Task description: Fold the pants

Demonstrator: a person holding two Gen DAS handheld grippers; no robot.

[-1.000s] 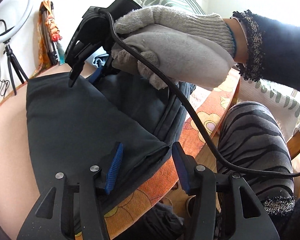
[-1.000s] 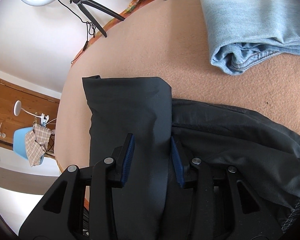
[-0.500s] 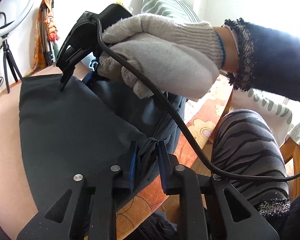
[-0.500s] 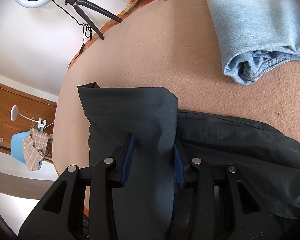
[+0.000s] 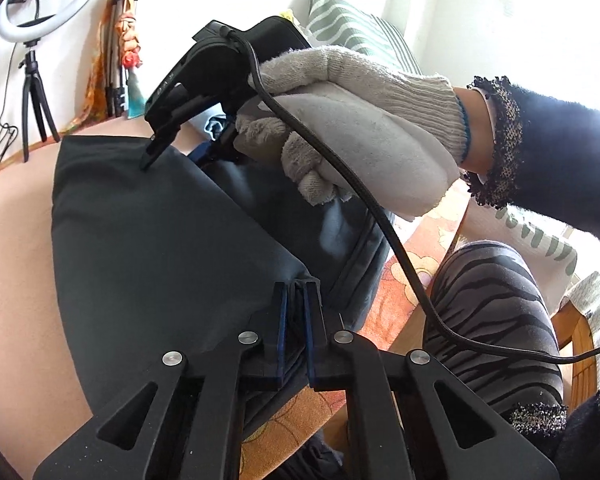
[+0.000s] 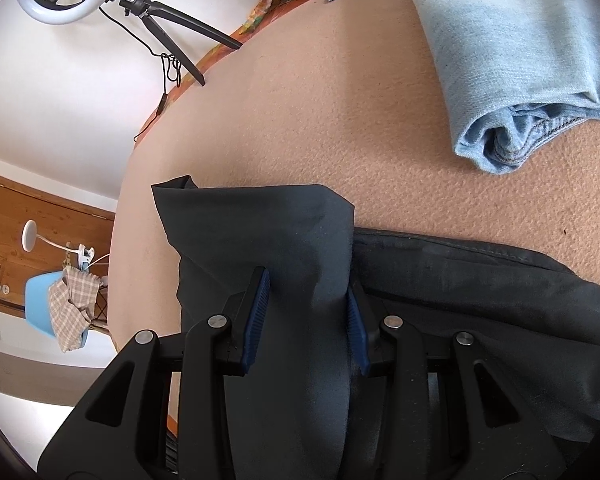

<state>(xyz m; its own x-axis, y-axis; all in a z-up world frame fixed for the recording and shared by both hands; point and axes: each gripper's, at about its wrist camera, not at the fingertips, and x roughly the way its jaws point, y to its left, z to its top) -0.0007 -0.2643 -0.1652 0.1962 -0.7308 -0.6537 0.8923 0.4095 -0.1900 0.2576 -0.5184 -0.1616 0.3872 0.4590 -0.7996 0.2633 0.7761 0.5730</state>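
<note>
Closing over the last second, the left gripper now pinches the bunched corner of the dark pants at the near edge of the tan tabletop; a grip for the next fold seems secured. Beyond, the gloved right hand holds the right gripper on the same garment.

Right wrist view: its blue pads flank a raised fold of pants, spread and unchanged; whether they press, I cannot tell. Folded light-blue jeans lie well apart. No containers appear.
</note>
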